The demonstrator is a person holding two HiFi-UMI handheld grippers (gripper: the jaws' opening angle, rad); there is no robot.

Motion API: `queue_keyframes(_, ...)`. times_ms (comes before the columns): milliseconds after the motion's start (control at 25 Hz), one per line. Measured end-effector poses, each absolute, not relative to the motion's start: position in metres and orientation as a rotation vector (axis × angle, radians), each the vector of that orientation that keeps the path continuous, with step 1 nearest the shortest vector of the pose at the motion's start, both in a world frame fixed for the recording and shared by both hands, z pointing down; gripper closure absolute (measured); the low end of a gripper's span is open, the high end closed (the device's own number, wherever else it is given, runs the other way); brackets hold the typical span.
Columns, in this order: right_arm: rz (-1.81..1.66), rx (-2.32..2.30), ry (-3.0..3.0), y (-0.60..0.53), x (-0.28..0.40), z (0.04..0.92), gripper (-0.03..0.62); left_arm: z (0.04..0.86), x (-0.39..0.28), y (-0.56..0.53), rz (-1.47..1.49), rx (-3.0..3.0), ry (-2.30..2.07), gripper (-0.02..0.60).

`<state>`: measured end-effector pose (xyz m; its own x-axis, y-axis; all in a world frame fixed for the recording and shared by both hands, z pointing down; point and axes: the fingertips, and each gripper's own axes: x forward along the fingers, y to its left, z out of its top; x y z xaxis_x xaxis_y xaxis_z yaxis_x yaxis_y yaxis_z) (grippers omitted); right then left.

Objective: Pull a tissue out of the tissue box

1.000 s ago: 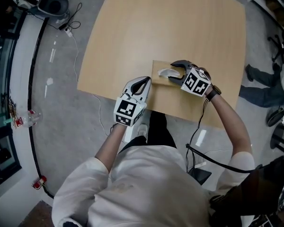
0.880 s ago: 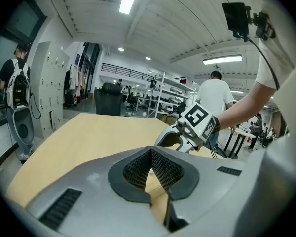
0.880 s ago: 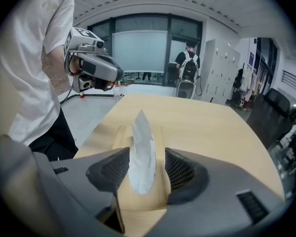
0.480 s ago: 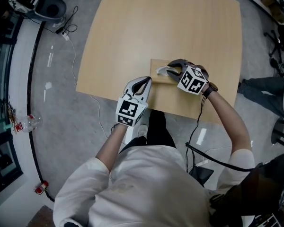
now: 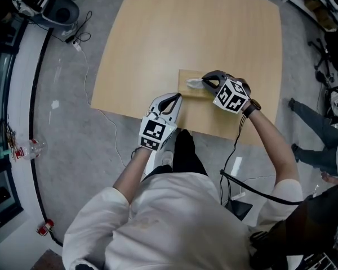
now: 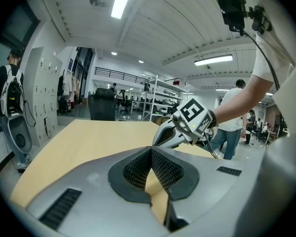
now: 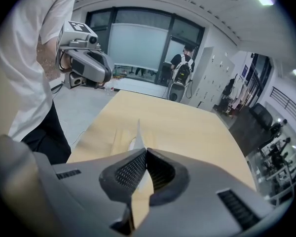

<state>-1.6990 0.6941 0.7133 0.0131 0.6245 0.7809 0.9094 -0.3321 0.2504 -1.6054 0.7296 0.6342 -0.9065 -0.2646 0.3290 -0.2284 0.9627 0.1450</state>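
The tissue box (image 5: 191,89), wood-coloured like the table, lies near the table's front edge. A white tissue (image 5: 192,83) sticks out of its top. My right gripper (image 5: 204,81) is over the box, shut on that tissue. In the right gripper view the tissue (image 7: 137,136) rises as a thin white strip from the box (image 7: 119,138) into the closed pads of the right gripper (image 7: 144,153). My left gripper (image 5: 175,97) rests at the box's near left corner; in its own view the left gripper (image 6: 151,150) is shut with nothing in it.
The light wooden table (image 5: 174,32) stretches away beyond the box. A black cable (image 5: 236,151) hangs from my right wrist. A person (image 5: 312,128) stands on the grey floor at the right, and another with a backpack (image 7: 180,73) stands past the table's far end.
The right gripper's jaws, open around the tissue a second ago, have shut on it and lifted slightly. The left gripper has stayed in place.
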Motion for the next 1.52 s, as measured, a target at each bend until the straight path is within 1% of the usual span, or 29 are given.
queue_keyframes(280, -1.209, -1.914, -1.721, 0.683, -1.701, 0.662, 0.589, 0.605, -1.593, 0.726, -0.143, 0.349, -2.821, 0.581)
queue_keyframes(600, -0.922, -1.762, -2.091, 0.663, -1.674, 0.576, 0.589, 0.552, -1.563, 0.721, -0.103, 0.367, -2.921, 0.581)
queue_keyframes(880, -0.736, -1.659, -2.345, 0.641, -1.615, 0.515, 0.589, 0.51, -1.511, 0.709, -0.085, 0.409, -2.993, 0.581)
queue_keyframes(1040, -0.562, -1.594, -2.48, 0.625, -1.577, 0.491, 0.589, 0.498, -1.475, 0.705, -0.085, 0.414, -3.023, 0.581)
queue_keyframes(1280, -0.204, -1.41, -2.674, 0.6, -1.521, 0.487, 0.589, 0.49, -1.435, 0.714, -0.109, 0.285, -3.077, 0.581)
queue_keyframes(1400, -0.094, -1.319, -2.753, 0.592, -1.498, 0.483, 0.589, 0.483, -1.424, 0.714, -0.088, 0.245, -3.105, 0.581)
queue_keyframes(1520, -0.058, -1.254, -2.812, 0.589, -1.482, 0.476, 0.589, 0.478, -1.418, 0.71, -0.066, 0.217, -3.128, 0.581)
